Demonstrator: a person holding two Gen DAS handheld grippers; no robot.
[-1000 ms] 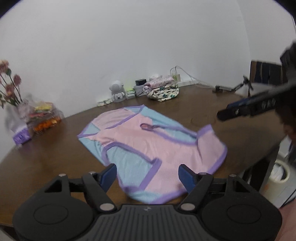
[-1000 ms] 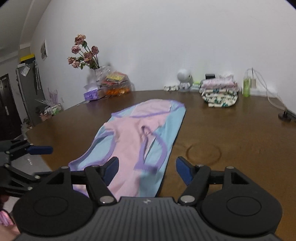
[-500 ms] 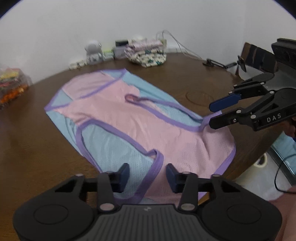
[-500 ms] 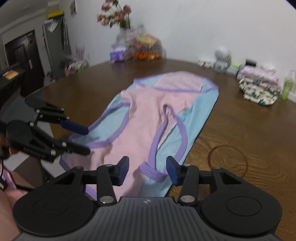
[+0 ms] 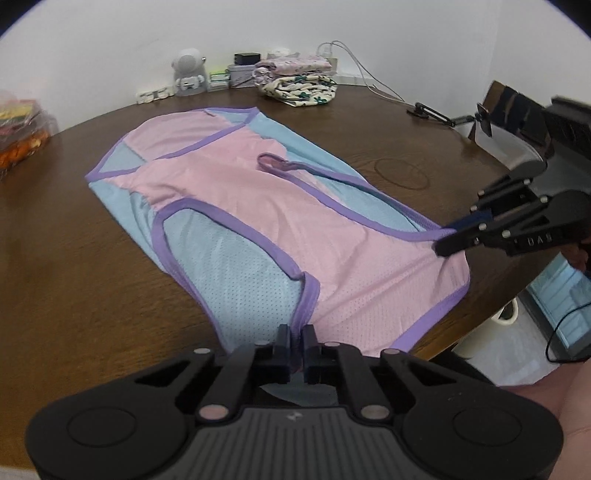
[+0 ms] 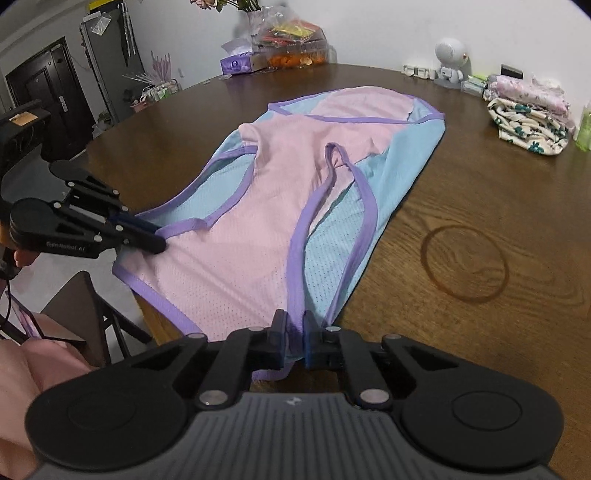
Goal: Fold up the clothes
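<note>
A pink and light-blue mesh vest with purple trim [image 5: 280,229] lies flat on the brown round table [image 5: 74,295], its near end at the table's front edge. My left gripper [image 5: 294,349] is shut on the vest's purple strap at the near left. It also shows in the right wrist view [image 6: 155,240]. My right gripper [image 6: 294,343] is shut on the vest's other purple strap at the near right. It also shows in the left wrist view [image 5: 443,243]. The vest [image 6: 295,192] stays on the table.
A stack of folded clothes [image 5: 299,83] sits at the back with a small white robot figure [image 5: 189,72], chargers and cables. Snack bags [image 5: 20,129] and a flower vase [image 6: 255,18] stand at the far left. A ring stain [image 6: 463,264] marks the table. A chair [image 6: 81,314] stands by the edge.
Both grippers came down to the vest's near end and closed from wide open onto its two purple straps.
</note>
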